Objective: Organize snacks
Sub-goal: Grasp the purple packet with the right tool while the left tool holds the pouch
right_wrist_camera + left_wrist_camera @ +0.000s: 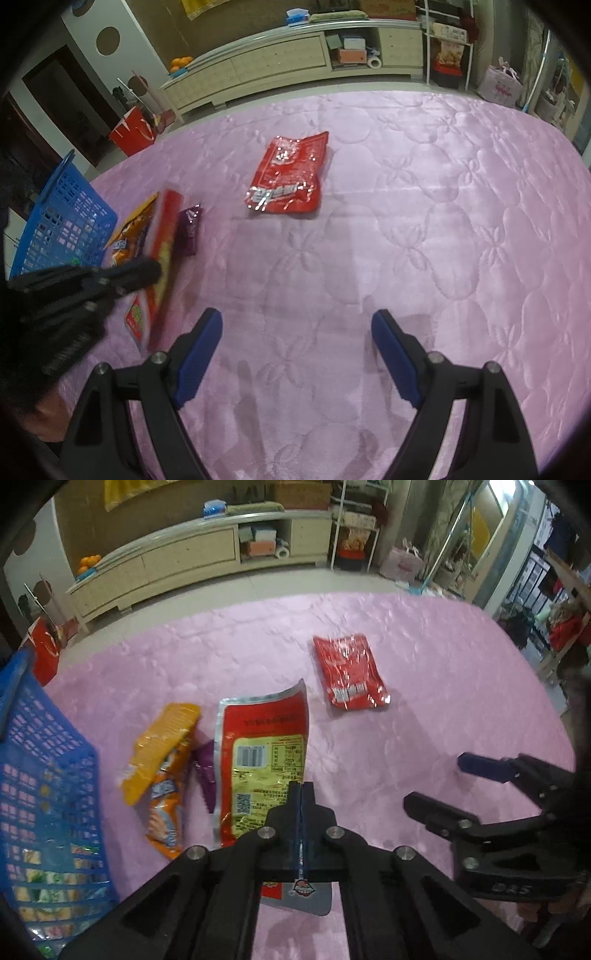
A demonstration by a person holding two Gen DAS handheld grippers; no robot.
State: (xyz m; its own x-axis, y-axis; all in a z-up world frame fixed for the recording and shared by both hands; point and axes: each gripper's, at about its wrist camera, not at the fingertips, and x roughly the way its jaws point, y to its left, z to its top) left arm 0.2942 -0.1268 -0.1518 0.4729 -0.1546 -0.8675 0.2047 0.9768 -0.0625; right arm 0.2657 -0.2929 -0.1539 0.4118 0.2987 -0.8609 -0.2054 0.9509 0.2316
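Snacks scattered on pink quilted cloth (406, 221), blue plastic lattice basket (48, 775) at left edge, already partly filled.

Nearest: left gripper (302, 794) clamped fully on near end of red-and-yellow foil snack pouch with barcode label (264, 760); pouch tail pokes out below pads. Far end of pouch curling up off cloth, blurred in right wrist view, so likely mid-lift. Grip sits at one edge only, so pouch hangs and swings.

Right gripper (295, 350) beside it, blue-padded fingers (199, 350) spread wide, nothing between them, hovering over bare cloth.

Just left of held pouch: small purple wrapped snack (207, 771), touching or nearly touching pouch edge. Next left: orange crinkly snack bag (162, 775), top flap folded, lying between purple snack and basket.

Farther out, well apart from the rest: shiny red plastic snack packet (349, 672), flat on cloth, alone.

Beyond cloth: cream low cabinet (184, 557) along wall.

Step in hand, judged: carry held pouch to basket. To do well: lift high enough to clear orange bag and basket rim, move slow to limit swing, avoid dragging purple snack along, release only once pouch is over basket opening. Right gripper free for red packet meanwhile. Risk: foil slipping from edge pinch.
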